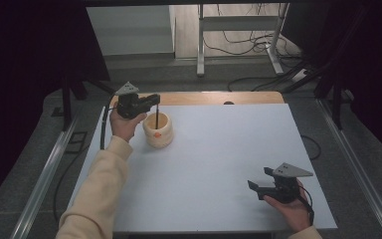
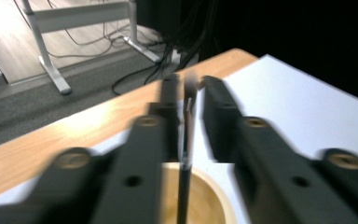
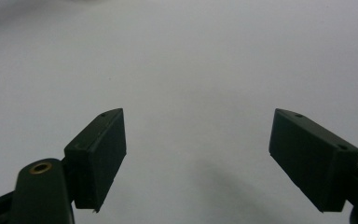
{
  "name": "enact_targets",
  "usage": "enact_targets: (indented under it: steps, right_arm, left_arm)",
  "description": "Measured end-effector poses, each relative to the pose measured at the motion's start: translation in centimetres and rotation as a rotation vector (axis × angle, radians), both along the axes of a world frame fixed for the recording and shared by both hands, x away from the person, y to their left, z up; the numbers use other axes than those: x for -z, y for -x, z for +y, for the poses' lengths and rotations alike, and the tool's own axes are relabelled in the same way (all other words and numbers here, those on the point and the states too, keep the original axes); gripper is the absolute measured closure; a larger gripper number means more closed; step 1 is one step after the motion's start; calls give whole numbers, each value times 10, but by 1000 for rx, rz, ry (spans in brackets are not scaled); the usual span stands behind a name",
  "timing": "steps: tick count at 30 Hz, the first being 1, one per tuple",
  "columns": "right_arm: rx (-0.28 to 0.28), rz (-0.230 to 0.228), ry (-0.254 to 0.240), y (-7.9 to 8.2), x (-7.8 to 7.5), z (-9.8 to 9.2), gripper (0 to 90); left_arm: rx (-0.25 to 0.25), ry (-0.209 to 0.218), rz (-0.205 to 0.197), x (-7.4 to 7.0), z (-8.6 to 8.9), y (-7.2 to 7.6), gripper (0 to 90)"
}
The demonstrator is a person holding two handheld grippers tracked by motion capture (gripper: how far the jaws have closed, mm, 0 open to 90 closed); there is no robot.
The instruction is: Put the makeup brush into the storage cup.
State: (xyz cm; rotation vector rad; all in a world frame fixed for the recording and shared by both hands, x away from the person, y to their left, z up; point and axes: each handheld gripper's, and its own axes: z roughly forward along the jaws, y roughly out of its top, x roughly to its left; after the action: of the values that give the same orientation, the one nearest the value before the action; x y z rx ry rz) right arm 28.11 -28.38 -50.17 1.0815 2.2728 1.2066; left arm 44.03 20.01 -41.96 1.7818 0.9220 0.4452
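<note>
Far left of the table, just beside the wooden far edge: round cream holder, upright, hollow, small orange mark on its near side; landmark for all else. Directly above the holder: left tool, jaws level; between them a thin dark stick, standing upright, lower end down inside the holder's mouth. In the left gripper view, stick between the two black jaws with a sliver of gap on the right, jaws slightly parted; pads apparently no longer pressing, though blur leaves contact on the left side uncertain. Judged: insertion essentially done, stick delivered into the holder; left to do, full letting go and withdrawal upward without tipping the holder. Well to the right of the holder, near the table's front edge: right tool, jaws wide apart, nothing between them, resting idle over bare white surface.
</note>
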Motion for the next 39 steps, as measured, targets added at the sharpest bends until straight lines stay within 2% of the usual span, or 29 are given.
enact_targets:
  steps: [2, 3, 4, 5, 8, 10, 12, 16, 25, 39]
  right_arm:
    - [0, 0, 0, 0, 0, 0, 189]
    - [-1, 0, 0, 0, 0, 0, 189]
    - [-1, 0, 0, 0, 0, 0, 189]
    - [-2, 0, 0, 0, 0, 0, 189]
    - [-4, 0, 1, 0, 0, 1, 189]
    - [-4, 0, 3, 0, 0, 2, 189]
    - [-5, 1, 4, 0, 0, 2, 189]
    - [-6, 4, 3, 0, 0, 2, 189]
    - [-8, 8, 11, -1, 1, 5, 188]
    - [-2, 15, 9, -3, 3, 2, 188]
  left_arm:
    - [-8, -55, 34, 3, -3, 2, 455]
    - [-8, -78, 35, 3, -4, 5, 389]
    - [-12, -87, 22, 4, -5, 9, 356]
    - [-31, -92, -4, 4, -6, 14, 280]
    - [-59, -104, -28, -1, -3, 28, 220]
    - [-77, -94, -24, -5, 1, 37, 156]
    - [-70, -92, -17, -8, 4, 47, 119]
    - [-54, -87, -11, -5, 10, 71, 93]
    - [-30, -111, 18, 12, 23, 117, 74]
    - [-10, -144, 66, 38, 24, 147, 71]
